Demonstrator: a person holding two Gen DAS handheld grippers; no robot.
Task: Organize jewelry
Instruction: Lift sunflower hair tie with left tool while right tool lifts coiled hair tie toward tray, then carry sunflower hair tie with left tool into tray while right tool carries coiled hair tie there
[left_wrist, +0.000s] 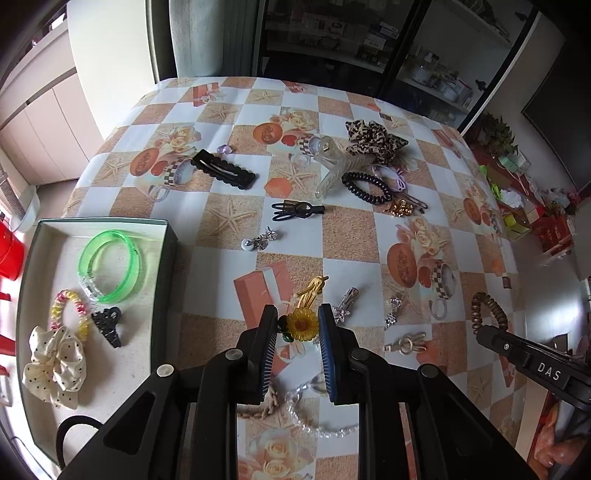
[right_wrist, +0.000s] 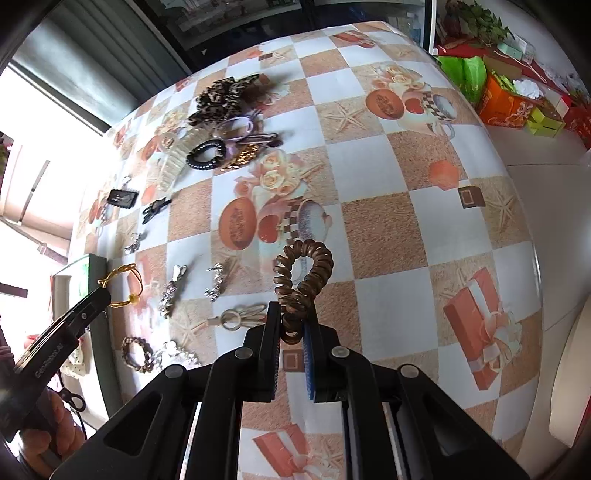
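My left gripper (left_wrist: 297, 318) is open, its fingers on either side of a sunflower hair tie (left_wrist: 303, 324) with a yellow elastic loop (left_wrist: 312, 291), lying on the tablecloth. My right gripper (right_wrist: 291, 325) is shut on a brown spiral hair tie (right_wrist: 301, 280), which sticks up from the pads; it also shows in the left wrist view (left_wrist: 489, 308). A grey open box (left_wrist: 162, 266) at the left holds a green bangle (left_wrist: 110, 266), a pastel spiral tie (left_wrist: 68, 308), a black claw clip (left_wrist: 108, 325) and a cream dotted scrunchie (left_wrist: 55, 369).
Loose pieces lie across the table: a black snap clip (left_wrist: 223, 170), a black bow clip (left_wrist: 295, 211), a clear claw clip (left_wrist: 336, 166), a leopard scrunchie (left_wrist: 373, 142), a black spiral tie (left_wrist: 365, 188), silver clips (left_wrist: 343, 306), a beige clip (left_wrist: 406, 343), a bead bracelet (left_wrist: 317, 424).
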